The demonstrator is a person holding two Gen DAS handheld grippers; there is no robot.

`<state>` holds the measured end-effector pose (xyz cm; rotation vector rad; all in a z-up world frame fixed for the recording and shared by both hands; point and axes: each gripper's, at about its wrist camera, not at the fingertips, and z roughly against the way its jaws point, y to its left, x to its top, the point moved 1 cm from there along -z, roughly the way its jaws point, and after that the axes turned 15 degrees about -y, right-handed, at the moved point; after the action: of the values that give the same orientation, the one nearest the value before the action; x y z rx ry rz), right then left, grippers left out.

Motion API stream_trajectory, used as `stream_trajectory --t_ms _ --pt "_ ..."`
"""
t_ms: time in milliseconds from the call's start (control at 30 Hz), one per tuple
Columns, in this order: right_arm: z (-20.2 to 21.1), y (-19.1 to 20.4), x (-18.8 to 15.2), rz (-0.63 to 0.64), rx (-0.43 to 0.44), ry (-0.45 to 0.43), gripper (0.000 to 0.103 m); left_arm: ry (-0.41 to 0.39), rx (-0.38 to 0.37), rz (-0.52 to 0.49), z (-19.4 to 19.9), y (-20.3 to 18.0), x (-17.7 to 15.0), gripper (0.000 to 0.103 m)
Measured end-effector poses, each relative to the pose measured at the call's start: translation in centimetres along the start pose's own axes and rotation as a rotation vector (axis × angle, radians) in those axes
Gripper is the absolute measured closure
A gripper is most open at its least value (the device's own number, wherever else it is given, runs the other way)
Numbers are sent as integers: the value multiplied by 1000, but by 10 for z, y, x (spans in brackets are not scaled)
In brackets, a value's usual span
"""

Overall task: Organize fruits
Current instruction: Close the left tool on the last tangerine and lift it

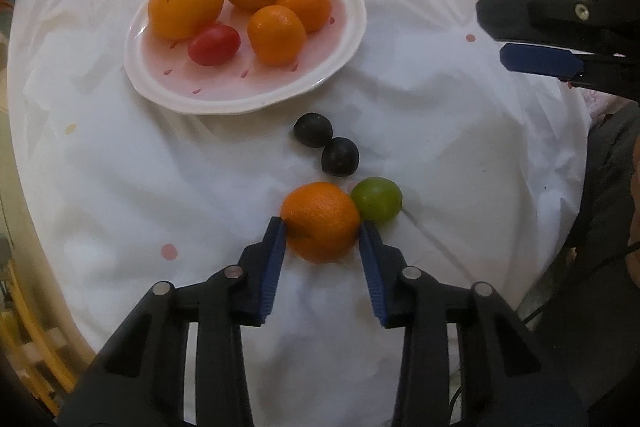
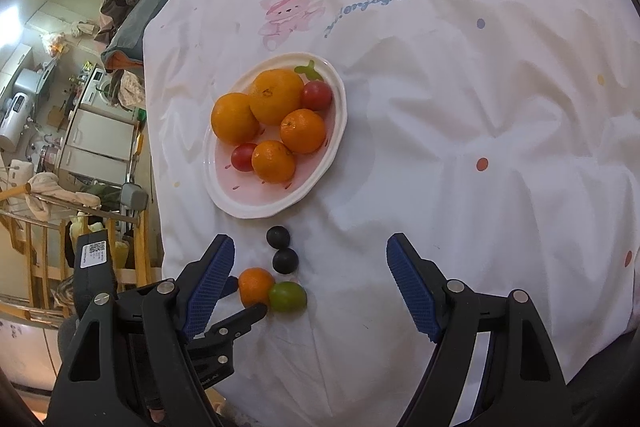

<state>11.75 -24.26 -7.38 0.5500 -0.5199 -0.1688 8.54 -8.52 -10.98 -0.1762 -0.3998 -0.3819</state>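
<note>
A small orange (image 1: 320,221) lies on the white cloth, touching a green fruit (image 1: 377,199). My left gripper (image 1: 323,233) has its blue pads against both sides of the orange, which rests on the cloth. Two dark plums (image 1: 313,129) (image 1: 340,156) lie just beyond. A white plate (image 1: 240,95) holds several oranges and two red tomatoes. My right gripper (image 2: 310,253) is open and empty, hovering above the cloth to the right; it shows in the left wrist view (image 1: 490,37). The same orange (image 2: 256,286) and green fruit (image 2: 287,295) show in the right wrist view.
The table is covered by a white cloth (image 2: 460,147) with cartoon animals and coloured dots. The table's left edge drops off to a cluttered room with wooden racks (image 2: 40,247) and shelves.
</note>
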Motion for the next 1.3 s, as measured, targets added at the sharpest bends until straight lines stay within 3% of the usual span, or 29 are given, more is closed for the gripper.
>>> stream_trajectory --t_ms 133,200,300,467,533,567,600,800,933,1133,1300 --pt "-1 -1 -1 2 -4 4 22 -24 -16 19 9 7 4 85" --pt "-1 -1 -1 -2 -4 5 22 -30 -27 40 14 11 5 97" --pt "-1 -1 -1 6 -11 6 22 -37 -4 60 18 19 7 99" --pt "-4 1 -4 8 -15 18 22 -45 -13 134 19 23 4 97" --pt "-4 2 -4 19 -17 15 22 -34 -30 193 17 28 3 82" --pt "-3 2 -4 23 -19 13 22 -27 -44 237 16 33 2 63" --pt "-3 2 -4 23 -21 13 22 -26 -53 299 14 38 1 54" --pt "-4 1 -3 10 -16 19 22 37 -88 484 -4 49 -7 55" --pt "-5 3 -3 15 -14 19 22 94 -108 698 -19 64 -15 58" --pt "-6 4 -3 17 -15 20 22 95 -102 800 -24 70 -19 62" --pt "-6 0 -3 2 -22 25 22 86 -97 768 -18 67 -17 64"
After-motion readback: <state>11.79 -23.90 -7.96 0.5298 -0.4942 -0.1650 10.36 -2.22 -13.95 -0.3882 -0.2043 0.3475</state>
